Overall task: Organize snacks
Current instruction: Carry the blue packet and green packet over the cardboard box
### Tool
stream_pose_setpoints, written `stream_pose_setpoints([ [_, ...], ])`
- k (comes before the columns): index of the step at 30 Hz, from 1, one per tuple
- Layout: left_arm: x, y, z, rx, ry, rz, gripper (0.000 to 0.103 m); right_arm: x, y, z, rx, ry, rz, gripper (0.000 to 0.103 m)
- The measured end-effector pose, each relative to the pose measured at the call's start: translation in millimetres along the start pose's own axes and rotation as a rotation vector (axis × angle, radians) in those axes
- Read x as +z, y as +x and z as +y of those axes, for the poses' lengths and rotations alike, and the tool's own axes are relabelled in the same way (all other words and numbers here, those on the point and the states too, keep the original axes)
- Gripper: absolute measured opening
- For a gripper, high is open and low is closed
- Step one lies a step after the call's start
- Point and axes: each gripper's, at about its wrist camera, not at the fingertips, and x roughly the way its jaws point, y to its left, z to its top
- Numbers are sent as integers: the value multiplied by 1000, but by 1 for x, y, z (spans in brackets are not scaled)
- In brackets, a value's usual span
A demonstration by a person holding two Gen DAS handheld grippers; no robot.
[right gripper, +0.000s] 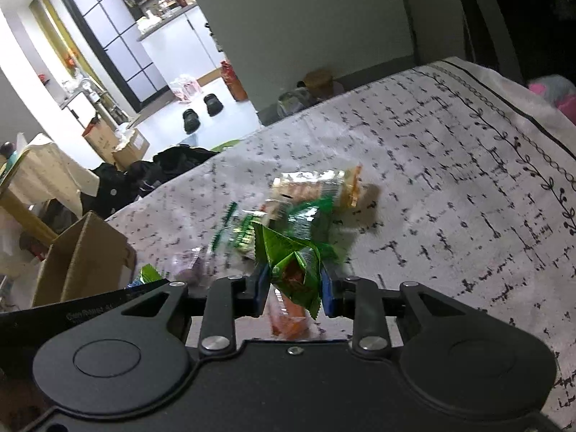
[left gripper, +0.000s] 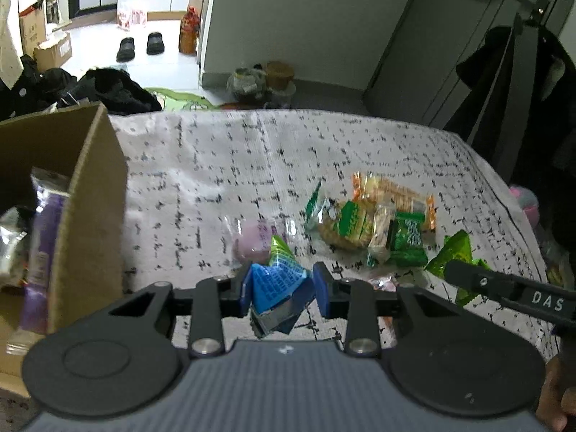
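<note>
My left gripper [left gripper: 284,277] is shut on a blue snack packet [left gripper: 277,284] with a green tip, held just above the patterned white cloth [left gripper: 216,162]. In the right wrist view my right gripper [right gripper: 294,284] is shut on a crinkled green snack packet [right gripper: 288,255], also lifted off the cloth. One of its black fingers [left gripper: 482,280] reaches in from the right of the left wrist view, over the same green packet [left gripper: 457,252]. A pile of cracker packets [left gripper: 388,194] and green packets [left gripper: 406,241] lies behind both grippers. A purple sweet in clear wrap [left gripper: 255,237] lies left of the pile.
An open cardboard box [left gripper: 90,198] stands at the left with several snacks [left gripper: 39,252] inside; it also shows as a box [right gripper: 82,262] in the right wrist view. An orange packet [right gripper: 288,320] lies under the right gripper. Dark clothes [left gripper: 118,90] lie beyond the cloth's far edge.
</note>
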Motion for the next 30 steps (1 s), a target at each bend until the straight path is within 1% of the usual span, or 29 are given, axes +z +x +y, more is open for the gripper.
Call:
stream_pose_setpoints([
  [5,7,-23,7,0,3,-53,33,2,-3,20,29,-23,-8,28],
  [11,19,-47,20,10,-17,-109,33,10,-7,50,73,-44,-35,28],
  [17,28,-70,39,32,-50,-153,33,17,-6,79,145,-40,-42,28],
  [22,32,-88,60,64,-77,-188,33,20,-5,102,179,-78,-44,28],
  [30,39,-104,103,127,-134,-221,33,19,-5,140,234,-131,-47,28],
])
